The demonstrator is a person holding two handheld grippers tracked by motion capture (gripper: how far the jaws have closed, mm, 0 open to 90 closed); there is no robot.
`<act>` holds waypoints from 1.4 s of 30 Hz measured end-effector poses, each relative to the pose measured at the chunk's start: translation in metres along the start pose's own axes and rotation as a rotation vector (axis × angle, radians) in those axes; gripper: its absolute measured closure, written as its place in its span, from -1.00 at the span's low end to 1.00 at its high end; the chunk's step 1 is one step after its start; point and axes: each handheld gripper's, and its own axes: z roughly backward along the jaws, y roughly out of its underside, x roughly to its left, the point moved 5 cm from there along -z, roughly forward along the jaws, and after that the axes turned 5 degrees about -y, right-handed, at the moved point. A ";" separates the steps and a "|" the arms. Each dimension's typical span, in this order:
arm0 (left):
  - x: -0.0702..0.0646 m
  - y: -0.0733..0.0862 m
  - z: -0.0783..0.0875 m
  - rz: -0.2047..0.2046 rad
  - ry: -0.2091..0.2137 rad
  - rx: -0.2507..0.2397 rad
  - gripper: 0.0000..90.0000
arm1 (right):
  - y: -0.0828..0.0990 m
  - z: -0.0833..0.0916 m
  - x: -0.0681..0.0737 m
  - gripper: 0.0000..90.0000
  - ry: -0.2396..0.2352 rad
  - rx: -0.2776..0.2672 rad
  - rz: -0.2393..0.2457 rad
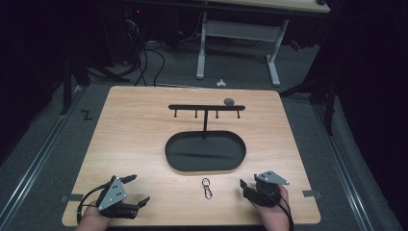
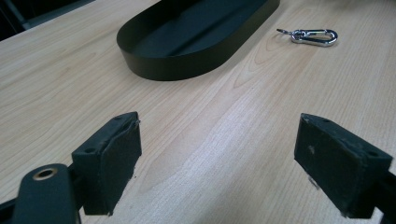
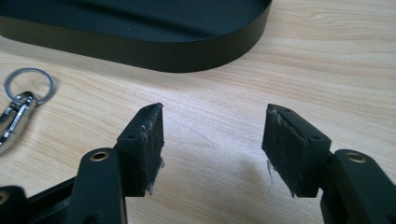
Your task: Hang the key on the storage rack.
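The left gripper (image 1: 137,189) rests near the front left corner of the wooden table (image 1: 134,139), its jaws spread wide with nothing between them; in the left gripper view its pads (image 2: 112,163) frame bare wood. The right gripper (image 1: 244,187) sits near the front right edge, jaws also apart and holding nothing, with only tabletop showing between the worn pads (image 3: 149,147) in the right gripper view. Between the two grippers, closer to the right one, lies a small silver clip (image 1: 207,187) with a key ring, flat on the table and untouched, just in front of the black oval tray (image 1: 173,161). The tray sits at the table's middle, and a thin post rises from its far side to a black bar with four hooks (image 1: 206,108). A small grey round object (image 1: 229,101) sits at the bar's right end. No writing or label can be read on anything. Nothing lies between either gripper and the clip.
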 end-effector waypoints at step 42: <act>-0.004 -0.001 -0.001 -0.022 0.017 -0.002 -0.66 | 0.002 -0.003 -0.008 -0.24 0.044 0.034 0.005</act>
